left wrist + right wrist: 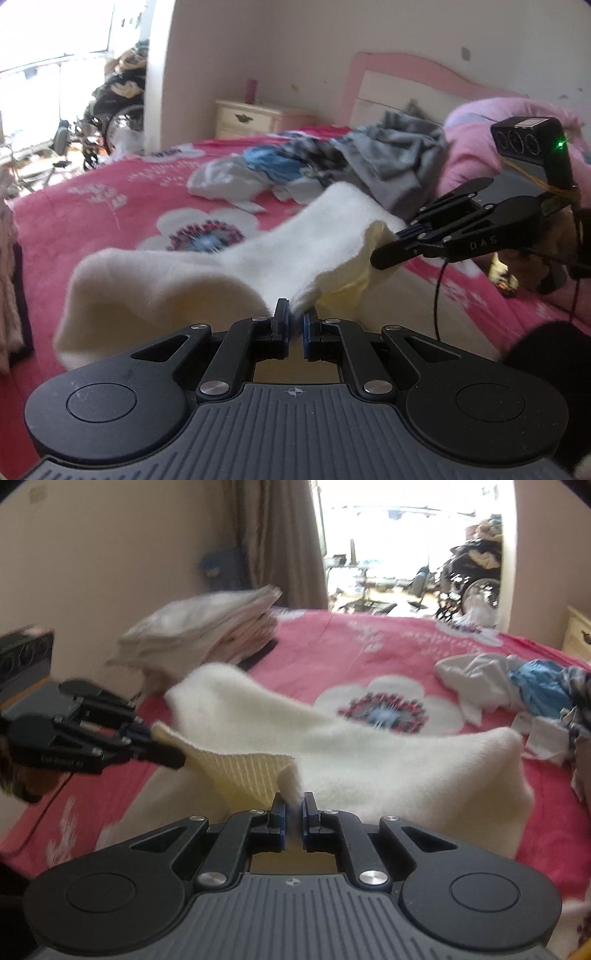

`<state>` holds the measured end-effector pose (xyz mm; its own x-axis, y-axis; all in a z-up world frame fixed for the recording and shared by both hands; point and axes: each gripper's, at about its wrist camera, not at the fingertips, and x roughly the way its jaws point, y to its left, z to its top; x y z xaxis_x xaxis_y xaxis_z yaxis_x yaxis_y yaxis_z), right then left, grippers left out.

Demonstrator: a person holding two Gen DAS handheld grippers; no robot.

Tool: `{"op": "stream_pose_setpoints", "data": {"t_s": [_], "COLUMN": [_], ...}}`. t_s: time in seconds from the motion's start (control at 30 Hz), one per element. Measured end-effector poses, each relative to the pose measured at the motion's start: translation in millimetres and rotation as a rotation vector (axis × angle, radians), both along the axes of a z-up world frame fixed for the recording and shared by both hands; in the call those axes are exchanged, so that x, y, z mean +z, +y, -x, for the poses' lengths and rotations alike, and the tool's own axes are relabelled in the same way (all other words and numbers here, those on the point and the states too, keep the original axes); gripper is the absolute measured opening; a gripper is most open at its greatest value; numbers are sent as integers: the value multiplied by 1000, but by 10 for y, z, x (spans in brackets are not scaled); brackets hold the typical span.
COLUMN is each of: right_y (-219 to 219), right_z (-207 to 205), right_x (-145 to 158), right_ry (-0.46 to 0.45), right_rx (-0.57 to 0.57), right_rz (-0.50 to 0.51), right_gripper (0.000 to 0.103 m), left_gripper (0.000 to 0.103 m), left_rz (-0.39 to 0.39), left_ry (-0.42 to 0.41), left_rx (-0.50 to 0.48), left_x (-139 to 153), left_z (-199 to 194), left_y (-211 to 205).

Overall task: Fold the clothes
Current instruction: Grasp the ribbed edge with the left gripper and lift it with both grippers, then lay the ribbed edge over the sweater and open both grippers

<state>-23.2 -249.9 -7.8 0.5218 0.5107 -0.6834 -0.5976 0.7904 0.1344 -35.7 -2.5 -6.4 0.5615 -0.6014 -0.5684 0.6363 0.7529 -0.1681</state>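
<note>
Cream-white fleece, thick and soft: the garment (pixel 207 266) hangs above the pink flowered bed (pixel 110 192), stretched between the two claws rather than lying flat. It looks like a fleece top or pullover with a ribbed, pale yellow band (pixel 251 775) at one edge; exactly which piece of clothing cannot be told, as much of it is blurred.

Each claw is clenched on that edge. The left claw (pixel 294 317) pinches the fabric near the ribbed band, and the right claw (pixel 294 805) grips the same band a little way along it. Holding one hem at two points appears meant to spread the cloth and let its weight pull it straight before it is laid down for folding.

The held edge runs roughly level from one claw to the other, and that is the long line at present. The rest of the fleece droops away from both cameras toward the bed, with loose lobes sagging at either side. Whether the lower part touches the bed cannot be told.

Further out, a stack of folded linens (pixel 207 627) sits near the bed's edge, a likely destination, while a heap of unfolded clothes (pixel 332 162) waits toward the pink headboard (pixel 406 70).
</note>
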Motion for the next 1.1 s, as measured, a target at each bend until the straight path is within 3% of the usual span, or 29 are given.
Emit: {"op": "stream_pose_setpoints", "data": {"t_s": [0.37, 0.73, 0.87, 1.0, 1.1], "right_y": [139, 173, 246, 375, 375], "right_z": [652, 838, 858, 934, 1025], "right_x": [-172, -298, -423, -591, -614], "right_ry": [112, 153, 158, 189, 206], "right_rx": [132, 201, 236, 282, 314], "right_rz": [114, 192, 267, 370, 406], "right_gripper": [9, 9, 9, 17, 27], "left_gripper": [5, 5, 5, 12, 17], "left_rz": [-29, -72, -137, -205, -186], "left_ry": [83, 135, 110, 155, 205], "left_rx": [-119, -196, -242, -280, -272], "left_x": [-220, -437, -586, -807, -834], "left_z": [642, 811, 863, 853, 833], "left_y": [6, -1, -61, -120, -61]}}
